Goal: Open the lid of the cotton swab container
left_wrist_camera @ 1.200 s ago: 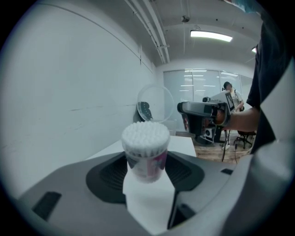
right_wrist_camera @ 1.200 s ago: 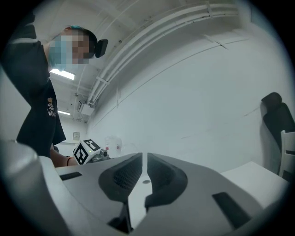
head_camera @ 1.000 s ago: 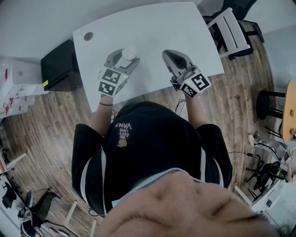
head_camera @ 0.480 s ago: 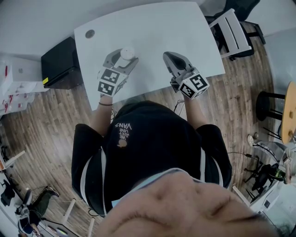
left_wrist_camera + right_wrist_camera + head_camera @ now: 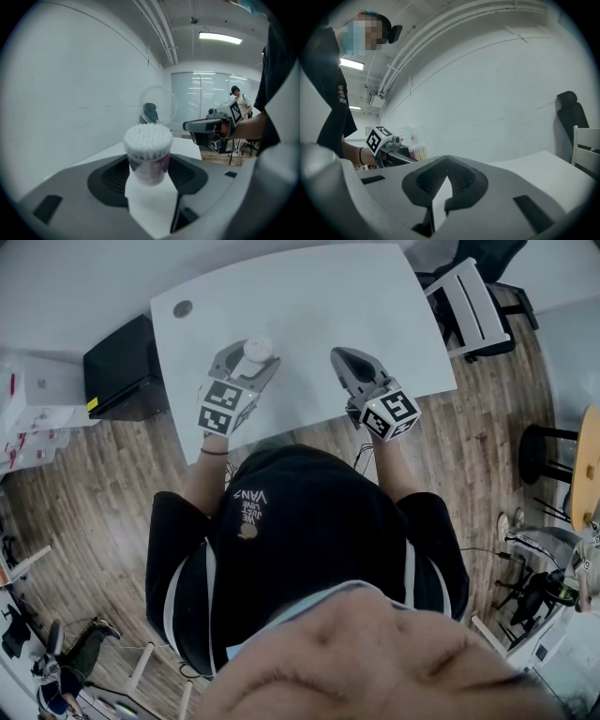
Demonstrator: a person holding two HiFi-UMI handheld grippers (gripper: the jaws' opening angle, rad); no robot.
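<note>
Firmly clamped at the left of the white counter (image 5: 309, 306), the cotton swab container (image 5: 148, 152) stands upright in the left tool (image 5: 251, 352), jaws pressed on its lower body, long axis vertical, swab tips bare on top. Its clear round lid (image 5: 158, 104) stands tipped up behind the swabs, on the side away from the person, and looks open. Further right and well apart, the right tool (image 5: 440, 190) has its jaws together on nothing, the farther of the two from the lid.
</note>
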